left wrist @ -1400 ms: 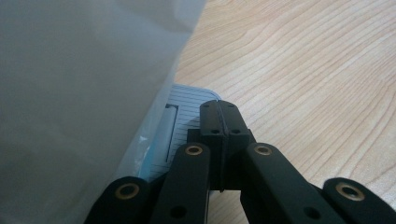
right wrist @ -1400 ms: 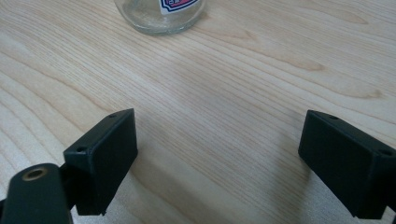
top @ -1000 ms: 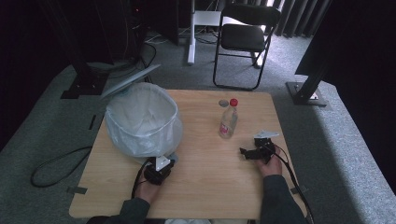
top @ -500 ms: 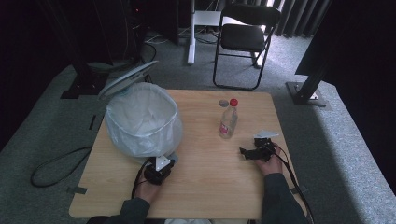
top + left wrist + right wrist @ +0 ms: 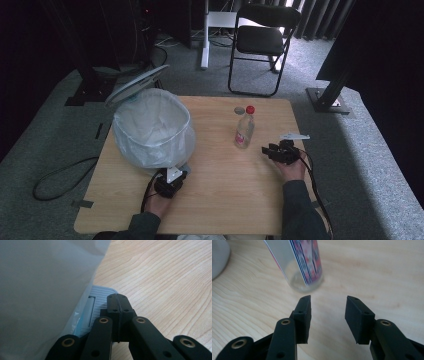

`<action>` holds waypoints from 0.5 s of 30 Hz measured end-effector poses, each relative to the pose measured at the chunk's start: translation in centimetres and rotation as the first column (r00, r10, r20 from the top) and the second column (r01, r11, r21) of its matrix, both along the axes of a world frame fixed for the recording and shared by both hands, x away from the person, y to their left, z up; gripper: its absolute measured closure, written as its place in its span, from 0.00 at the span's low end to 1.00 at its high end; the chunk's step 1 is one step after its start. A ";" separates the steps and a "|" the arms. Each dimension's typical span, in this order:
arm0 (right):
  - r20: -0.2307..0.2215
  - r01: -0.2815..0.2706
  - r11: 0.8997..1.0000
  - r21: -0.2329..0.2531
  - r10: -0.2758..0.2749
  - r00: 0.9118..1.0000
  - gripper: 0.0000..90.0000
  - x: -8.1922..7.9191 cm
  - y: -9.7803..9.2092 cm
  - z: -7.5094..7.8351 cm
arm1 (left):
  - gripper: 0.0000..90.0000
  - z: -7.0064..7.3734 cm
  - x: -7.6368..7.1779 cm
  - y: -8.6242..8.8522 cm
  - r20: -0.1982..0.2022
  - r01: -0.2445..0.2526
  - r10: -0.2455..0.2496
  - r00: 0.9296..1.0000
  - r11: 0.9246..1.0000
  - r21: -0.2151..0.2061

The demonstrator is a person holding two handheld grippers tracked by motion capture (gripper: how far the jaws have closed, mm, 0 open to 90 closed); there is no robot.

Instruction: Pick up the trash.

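A clear plastic bottle (image 5: 244,130) with a red cap and a red label stands upright mid-table. My right gripper (image 5: 266,149) lies on the table just right of it and points at it. In the right gripper view the jaws (image 5: 328,301) stand open with bare wood between them, and the bottle's base (image 5: 305,270) is a short way ahead. My left gripper (image 5: 174,175) rests at the foot of a bin lined with a white bag (image 5: 150,127). Its jaws (image 5: 116,298) are shut over a grey ribbed pedal (image 5: 100,302) that sticks out from under the bag (image 5: 45,285).
The bin's round lid (image 5: 137,85) stands tilted up behind it. A small grey disc (image 5: 239,110) lies beside the bottle's far side. A flat white scrap (image 5: 295,135) lies near the table's right edge. A folding chair (image 5: 262,42) stands beyond the wooden table (image 5: 225,200).
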State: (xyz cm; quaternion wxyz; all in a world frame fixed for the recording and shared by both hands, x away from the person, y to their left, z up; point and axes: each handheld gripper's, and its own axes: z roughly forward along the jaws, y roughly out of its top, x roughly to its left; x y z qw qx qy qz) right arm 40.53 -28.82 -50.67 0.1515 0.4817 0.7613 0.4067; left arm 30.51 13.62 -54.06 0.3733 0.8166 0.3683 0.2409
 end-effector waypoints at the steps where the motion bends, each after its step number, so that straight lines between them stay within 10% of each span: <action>1: 0.010 -0.005 1.000 0.000 0.005 1.000 0.63 0.1 0.2 0.5 | 1.00 0.0 0.0 0.0 0.000 0.000 0.000 1.000 1.000 0.000; 15: 0.134 -0.061 0.998 0.035 0.056 0.989 0.57 2.2 2.9 7.5 | 1.00 0.0 0.0 0.0 0.000 0.002 -0.002 1.000 1.000 0.004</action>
